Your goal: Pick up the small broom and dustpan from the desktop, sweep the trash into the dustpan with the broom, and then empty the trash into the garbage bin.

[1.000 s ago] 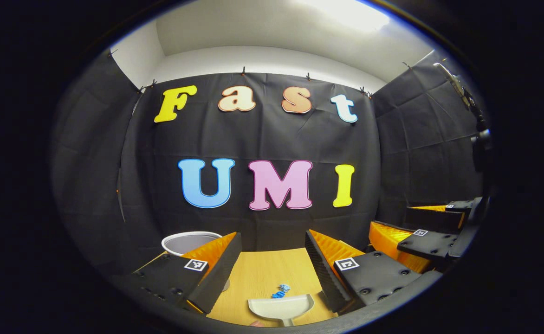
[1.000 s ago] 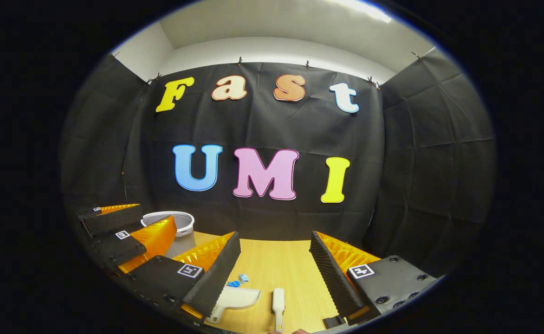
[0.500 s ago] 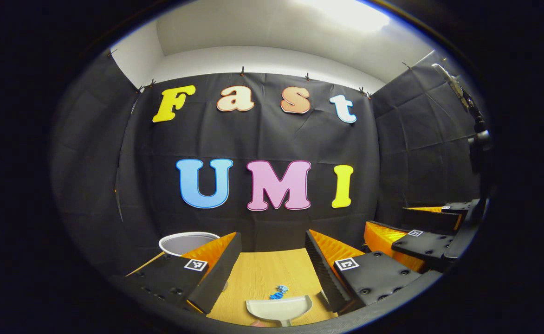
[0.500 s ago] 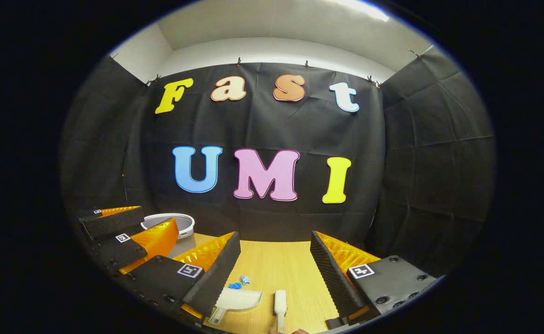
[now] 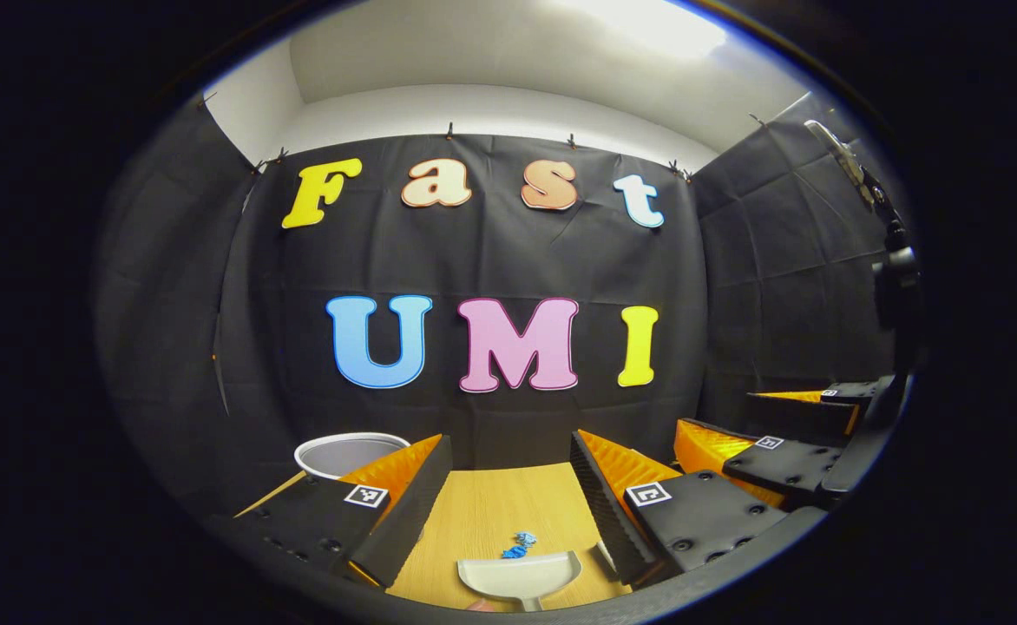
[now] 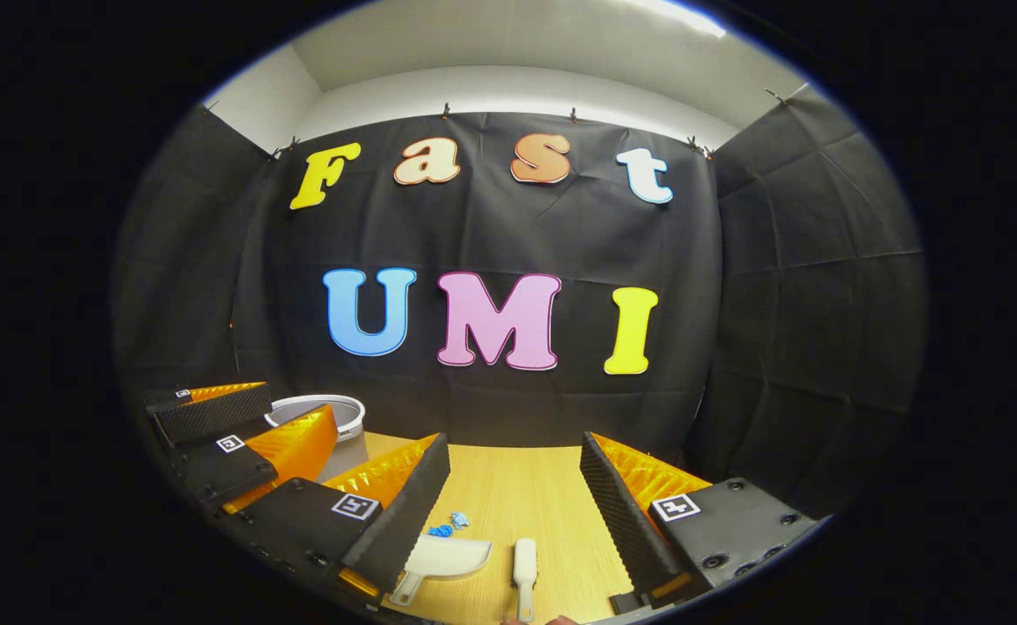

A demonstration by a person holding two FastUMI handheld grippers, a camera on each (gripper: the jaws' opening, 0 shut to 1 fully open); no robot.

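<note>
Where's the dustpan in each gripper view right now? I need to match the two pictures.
Left gripper view: dustpan at bottom centre, between that gripper's fingers, blue trash just beyond it.
Right gripper view: dustpan lower left of centre, beside the left finger, broom to its right.
Shared landmark: the blue trash.

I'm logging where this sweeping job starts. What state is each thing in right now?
Left gripper: open, holding nothing.
Right gripper: open, holding nothing.
Dustpan: lying flat on the desk, untouched.
Broom: lying on the desk beside the dustpan, untouched.
Blue trash: loose on the desk, just beyond the dustpan's mouth.
Bin: upright, open-topped.
Desk: bare wood between the fingers.
</note>
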